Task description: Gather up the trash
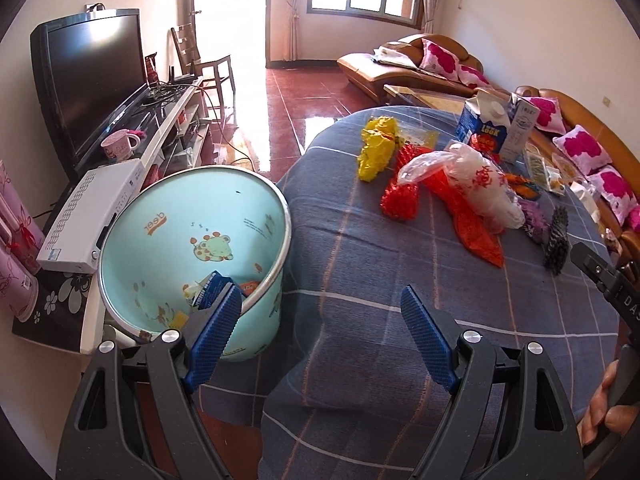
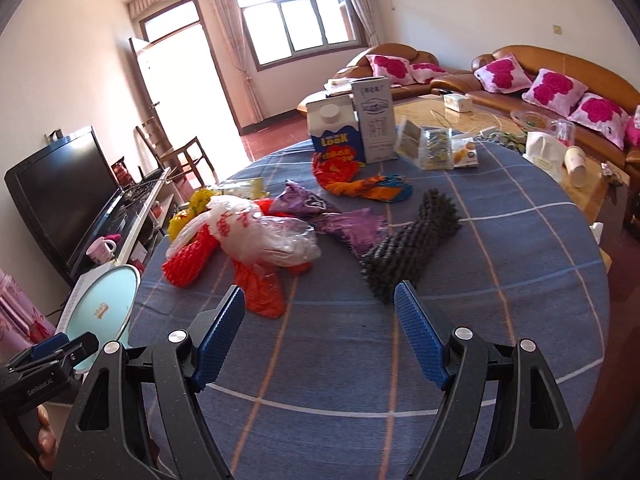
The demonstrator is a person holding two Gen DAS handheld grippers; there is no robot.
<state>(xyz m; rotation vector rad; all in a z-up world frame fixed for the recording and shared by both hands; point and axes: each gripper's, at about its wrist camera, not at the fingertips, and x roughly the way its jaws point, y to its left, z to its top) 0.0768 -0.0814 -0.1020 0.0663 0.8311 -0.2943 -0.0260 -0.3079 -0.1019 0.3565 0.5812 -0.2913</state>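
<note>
Left wrist view: bin contents half behind left tool.

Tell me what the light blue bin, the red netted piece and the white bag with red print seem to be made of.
Light blue bin: probably glossy plastic with a shiny metal-looking rim; printed cartoon inside.
Red netted piece: looks like foam mesh; puffy open lattice.
White bag with red print: thin, crinkled, translucent plastic film.
</note>
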